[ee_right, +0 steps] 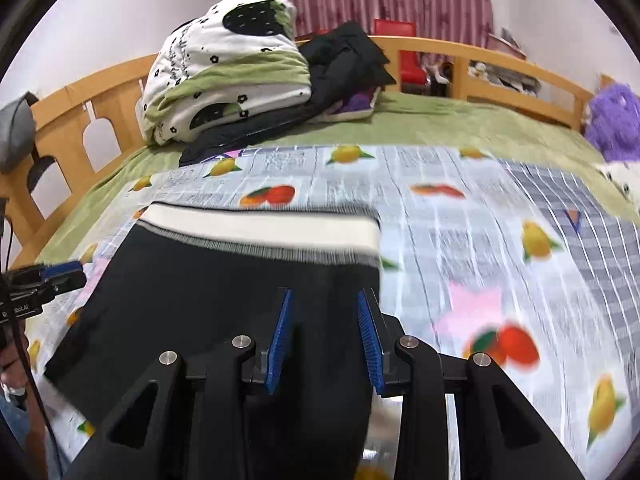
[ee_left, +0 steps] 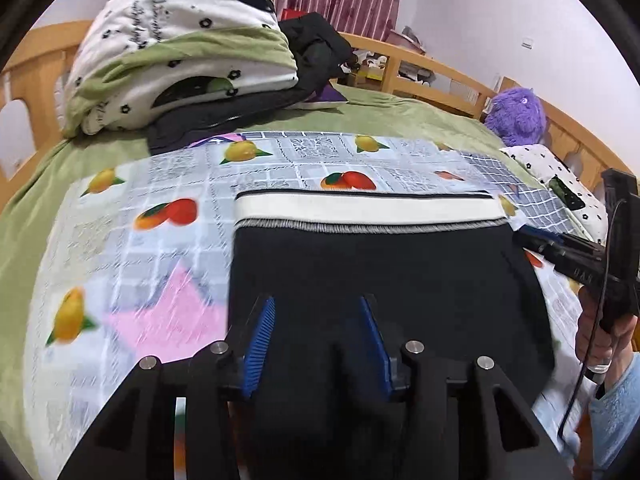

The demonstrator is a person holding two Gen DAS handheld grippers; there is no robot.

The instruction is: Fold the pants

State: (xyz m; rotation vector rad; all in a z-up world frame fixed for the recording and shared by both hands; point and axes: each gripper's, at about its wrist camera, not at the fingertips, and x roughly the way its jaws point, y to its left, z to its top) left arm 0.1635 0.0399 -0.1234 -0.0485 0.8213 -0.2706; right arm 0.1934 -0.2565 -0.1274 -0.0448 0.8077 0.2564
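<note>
Black pants (ee_left: 380, 264) with a white waistband (ee_left: 360, 210) lie flat on a fruit-print sheet (ee_left: 132, 248), waistband at the far side. My left gripper (ee_left: 318, 312) is open, its blue pads above the near left part of the pants. My right gripper (ee_right: 324, 312) is open over the near right edge of the pants (ee_right: 208, 292), whose waistband (ee_right: 260, 228) also shows there. Each gripper appears in the other's view, the right at the pants' right edge (ee_left: 560, 248) and the left at their left edge (ee_right: 52, 276). Neither holds cloth.
A folded white and green quilt (ee_left: 180, 56) and dark clothes (ee_left: 316, 48) are piled at the far left of the bed. A purple plush toy (ee_left: 516, 112) sits at the far right. A wooden bed rail (ee_right: 500, 68) runs around the back.
</note>
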